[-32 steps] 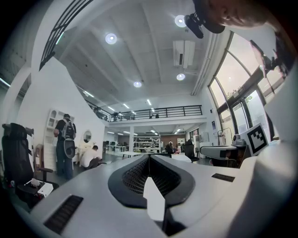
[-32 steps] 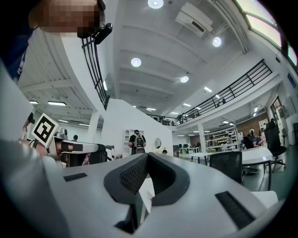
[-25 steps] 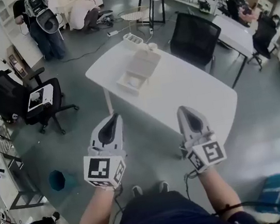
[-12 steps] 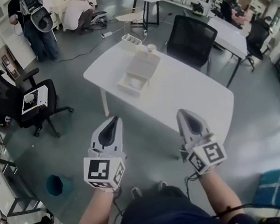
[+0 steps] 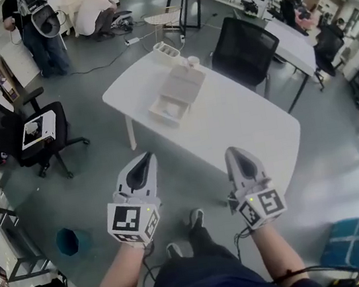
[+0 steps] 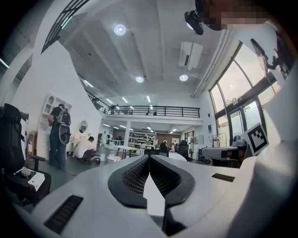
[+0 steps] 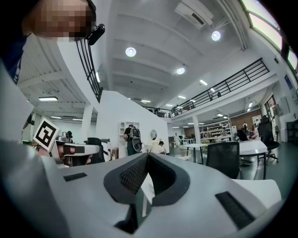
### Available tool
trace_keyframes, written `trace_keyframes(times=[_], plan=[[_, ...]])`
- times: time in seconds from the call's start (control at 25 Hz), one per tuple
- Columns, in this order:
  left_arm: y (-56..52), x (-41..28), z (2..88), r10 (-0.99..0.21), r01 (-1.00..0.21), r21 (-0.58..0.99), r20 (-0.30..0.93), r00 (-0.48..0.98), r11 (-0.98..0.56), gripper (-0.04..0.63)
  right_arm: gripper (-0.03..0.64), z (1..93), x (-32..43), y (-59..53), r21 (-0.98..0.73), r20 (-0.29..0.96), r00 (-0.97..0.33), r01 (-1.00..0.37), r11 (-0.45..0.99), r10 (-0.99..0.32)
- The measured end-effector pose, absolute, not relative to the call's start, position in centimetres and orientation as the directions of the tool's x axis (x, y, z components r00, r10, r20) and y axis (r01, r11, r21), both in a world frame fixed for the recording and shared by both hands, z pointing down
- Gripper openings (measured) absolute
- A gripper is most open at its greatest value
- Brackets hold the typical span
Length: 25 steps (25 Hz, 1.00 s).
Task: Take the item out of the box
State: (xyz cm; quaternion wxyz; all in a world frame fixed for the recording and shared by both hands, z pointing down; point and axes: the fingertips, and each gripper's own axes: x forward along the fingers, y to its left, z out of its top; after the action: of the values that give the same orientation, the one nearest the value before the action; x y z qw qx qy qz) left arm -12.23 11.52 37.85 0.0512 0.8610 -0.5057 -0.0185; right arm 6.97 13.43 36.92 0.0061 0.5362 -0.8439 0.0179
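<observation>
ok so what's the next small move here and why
Probably step toward the table and carry both grippers forward: the open box lies on it well ahead, while the left gripper and right gripper hang shut and empty, short of it.

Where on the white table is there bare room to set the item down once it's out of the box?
The whole near half of the white table, from the open box to the near corner, is bare. The far end is crowded: a tray and a cup sit beyond the box.
</observation>
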Motion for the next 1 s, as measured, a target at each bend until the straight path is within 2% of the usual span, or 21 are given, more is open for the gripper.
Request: trace_keyframes(times=[0.36, 0.64, 1.0], plan=[[4.9, -8.2, 38.9, -0.882, -0.887, 0.046, 0.092, 0.462, -0.460, 0.031, 0.017, 39.1, 8.3, 4.1, -0.107, 0.024, -0.497, -0.864, 0.492, -0.867], [-1.0, -6.8, 38.0, -0.921, -0.923, 0.016, 0.072, 0.384, -0.384, 0.031, 0.017, 39.1, 10.5, -2.7, -0.126, -0.012, -0.546, -0.830, 0.543, -0.838], [-5.3, -5.9, 39.2, -0.930, -0.936, 0.021, 0.100, 0.353, -0.352, 0.031, 0.017, 40.5, 11.1, -7.2, -0.146, 0.015, -0.578, -0.808, 0.570, -0.816]])
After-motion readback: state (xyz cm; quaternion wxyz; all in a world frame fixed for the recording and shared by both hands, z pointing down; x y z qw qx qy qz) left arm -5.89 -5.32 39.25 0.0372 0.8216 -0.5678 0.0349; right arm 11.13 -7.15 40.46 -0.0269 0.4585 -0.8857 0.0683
